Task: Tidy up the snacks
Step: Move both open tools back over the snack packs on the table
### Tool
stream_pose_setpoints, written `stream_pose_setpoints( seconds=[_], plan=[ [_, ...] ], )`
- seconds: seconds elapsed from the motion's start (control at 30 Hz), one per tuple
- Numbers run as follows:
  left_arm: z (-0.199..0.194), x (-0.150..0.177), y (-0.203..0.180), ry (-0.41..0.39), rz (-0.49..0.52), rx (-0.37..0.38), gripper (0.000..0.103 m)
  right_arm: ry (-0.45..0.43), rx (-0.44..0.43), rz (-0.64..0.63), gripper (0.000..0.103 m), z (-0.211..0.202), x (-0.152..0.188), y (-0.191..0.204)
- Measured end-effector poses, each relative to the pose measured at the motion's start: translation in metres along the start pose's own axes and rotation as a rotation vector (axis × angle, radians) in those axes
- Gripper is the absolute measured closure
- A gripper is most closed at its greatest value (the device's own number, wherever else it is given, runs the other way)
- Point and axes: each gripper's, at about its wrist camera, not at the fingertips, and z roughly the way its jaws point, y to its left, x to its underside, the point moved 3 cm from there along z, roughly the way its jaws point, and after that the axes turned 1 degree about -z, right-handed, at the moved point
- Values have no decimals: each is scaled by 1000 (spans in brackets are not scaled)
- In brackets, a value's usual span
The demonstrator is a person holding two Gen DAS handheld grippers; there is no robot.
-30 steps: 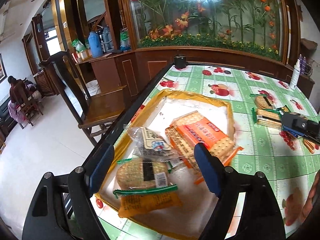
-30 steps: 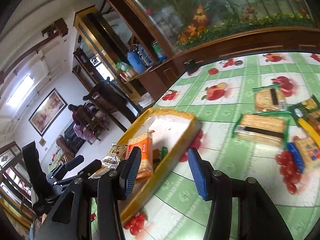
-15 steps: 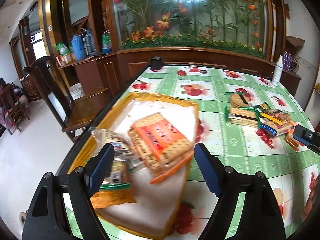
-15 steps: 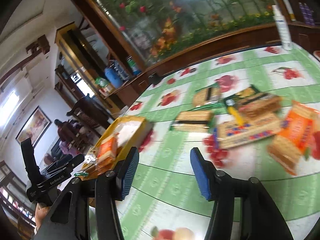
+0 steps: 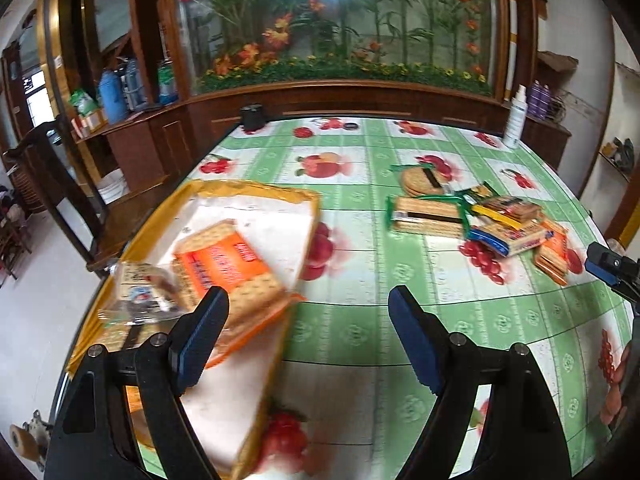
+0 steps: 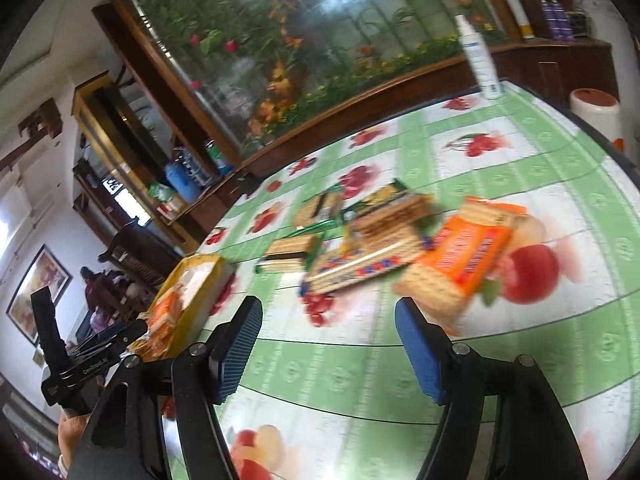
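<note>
While both my tools hang empty over the table (image 5: 360, 332), my left gripper (image 5: 308, 320) sits jaws apart at the yellow tray (image 5: 308, 200); my right gripper (image 6: 328, 332) gapes wide, facing the loose snack pile (image 6: 360, 256), likely my next pick; the tray already holds an orange cracker pack (image 5: 224, 264) and a clear-wrapped snack (image 5: 140, 292); another orange cracker packet (image 6: 460, 256) waits nearest my right
</note>
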Motion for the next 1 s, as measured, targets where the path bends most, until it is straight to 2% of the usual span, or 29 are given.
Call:
stream_pose_setpoints(
  seconds=[0.2,0.43,0.8,1.0],
  plan=[
    [6,0,-21,22,27,59,21,-26,43,35,29,-13,-2,-25],
    [9,-1,-38,40,48,94,21,-47,63,65,29,-20,-6,-41],
    [16,1,-54,71,56,136,21,-47,69,72,26,-17,-6,-47],
    [17,1,-56,75,61,133,21,-45,60,71,24,-14,-8,-48]
  ],
)
